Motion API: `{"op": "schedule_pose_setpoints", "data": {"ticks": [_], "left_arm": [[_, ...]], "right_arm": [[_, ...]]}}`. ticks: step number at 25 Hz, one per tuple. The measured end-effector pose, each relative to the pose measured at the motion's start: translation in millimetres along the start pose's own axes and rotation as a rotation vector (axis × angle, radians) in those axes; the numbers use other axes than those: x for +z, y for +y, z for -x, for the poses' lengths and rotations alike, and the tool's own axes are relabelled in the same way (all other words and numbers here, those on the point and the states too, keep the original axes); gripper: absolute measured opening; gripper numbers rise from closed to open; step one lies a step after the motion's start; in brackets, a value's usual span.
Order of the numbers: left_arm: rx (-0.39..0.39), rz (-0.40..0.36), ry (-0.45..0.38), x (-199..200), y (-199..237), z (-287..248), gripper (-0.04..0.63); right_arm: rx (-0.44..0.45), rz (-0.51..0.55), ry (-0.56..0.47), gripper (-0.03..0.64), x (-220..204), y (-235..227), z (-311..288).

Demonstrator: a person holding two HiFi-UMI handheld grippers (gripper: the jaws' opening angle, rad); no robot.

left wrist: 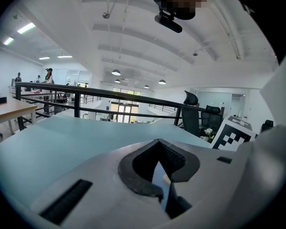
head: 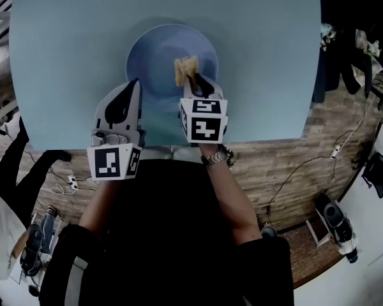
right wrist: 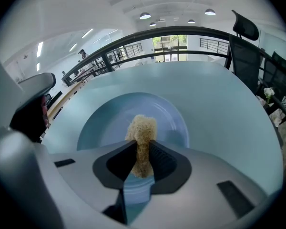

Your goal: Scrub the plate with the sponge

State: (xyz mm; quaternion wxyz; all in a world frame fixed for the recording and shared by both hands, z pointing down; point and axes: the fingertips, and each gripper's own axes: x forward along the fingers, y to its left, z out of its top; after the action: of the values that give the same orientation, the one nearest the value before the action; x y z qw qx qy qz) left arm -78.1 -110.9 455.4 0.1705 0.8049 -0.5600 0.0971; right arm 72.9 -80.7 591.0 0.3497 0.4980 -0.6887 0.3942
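Note:
A round pale blue plate (head: 159, 50) lies on the light teal table (head: 64, 43), near its front edge. My right gripper (head: 193, 77) is shut on a tan fibrous sponge (head: 185, 69), which stands out past the fingertips over the plate's right half. In the right gripper view the sponge (right wrist: 142, 127) is pinched upright between the dark pads (right wrist: 159, 159), with the plate (right wrist: 97, 125) behind it. My left gripper (head: 136, 83) is shut, its tip at the plate's lower left rim. In the left gripper view the left gripper (left wrist: 157, 144) shows jaws meeting with nothing visible between the tips.
The table's front edge (head: 255, 139) runs just behind both grippers, with wooden floor (head: 281, 171) and cables below it. Past the table's far side, a black railing (left wrist: 100, 90) and office chairs (left wrist: 200, 116) show in the gripper views.

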Motion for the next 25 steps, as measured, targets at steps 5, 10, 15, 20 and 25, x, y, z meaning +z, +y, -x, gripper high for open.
{"op": "schedule_pose_setpoints", "data": {"ticks": [5,10,15,20,25], "left_arm": [[-0.012,-0.006,0.002,0.6,-1.9,0.3,0.002],[-0.012,-0.011,0.004,-0.6,-3.3,2.9,0.002],[-0.007,-0.014,-0.001,-1.6,-0.9,11.2,0.002],[0.000,-0.018,-0.004,-3.0,4.0,18.7,0.002],[0.017,-0.014,-0.010,-4.0,9.3,28.7,0.002]], "right_arm": [[-0.034,-0.019,0.001,0.074,-1.6,-14.3,5.0],[-0.054,-0.023,-0.008,0.074,-1.4,-22.4,6.8],[-0.078,-0.020,-0.010,0.074,-3.4,-27.3,9.2],[-0.095,-0.034,-0.023,0.074,-2.8,-26.2,13.1],[-0.046,-0.011,-0.025,0.074,-5.4,1.1,9.8]]}}
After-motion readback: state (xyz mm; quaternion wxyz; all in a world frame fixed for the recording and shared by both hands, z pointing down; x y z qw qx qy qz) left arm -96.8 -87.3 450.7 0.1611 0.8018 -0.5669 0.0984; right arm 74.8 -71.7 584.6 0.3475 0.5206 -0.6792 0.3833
